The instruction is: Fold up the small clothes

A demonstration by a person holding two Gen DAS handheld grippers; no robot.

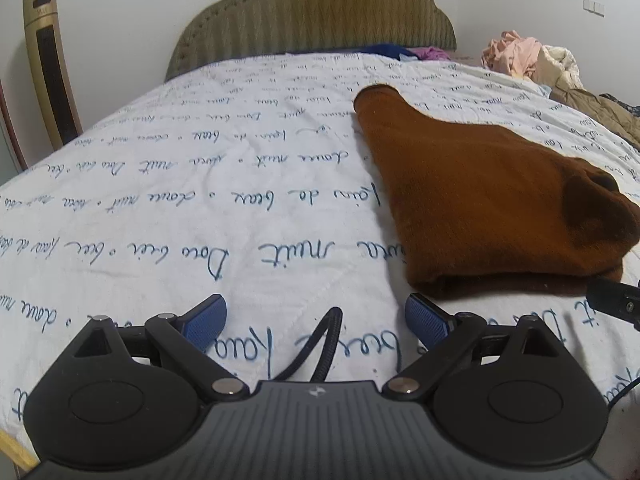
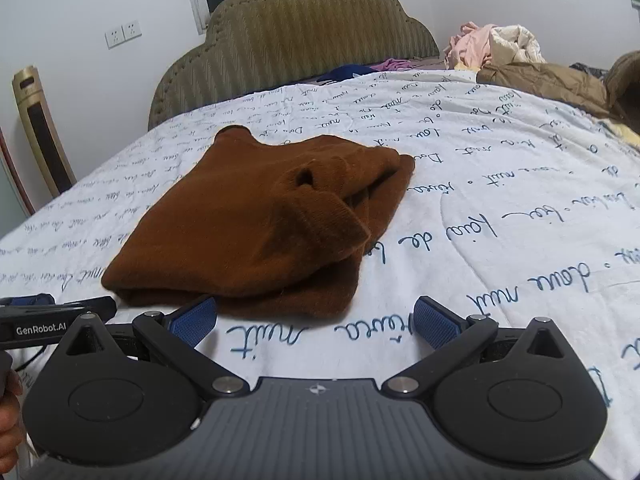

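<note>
- A bed fills both views, covered by a white quilt (image 1: pixel 200 168) printed with blue handwriting; a padded olive headboard (image 1: pixel 316 12) stands against the white wall behind it.
- A gold tower fan (image 1: pixel 48 68) stands at the bed's left side, and a heap of pink, cream and khaki clothes (image 2: pixel 512 60) lies at the far right corner of the bed.
- The brown garment (image 2: pixel 256 220) lies folded on the quilt, a sleeve laid across its top, its near folded edge facing the cameras.
- The left tool (image 1: pixel 316 320) hovers low over bare quilt, jaws spread wide and holding nothing; the garment lies ahead and to its right, its near corner just beside the right blue pad (image 1: pixel 426 320).
- The right tool (image 2: pixel 316 320) is likewise released and empty, its left blue pad (image 2: pixel 194 320) just at the garment's near edge; whether it touches the cloth I cannot tell.
</note>
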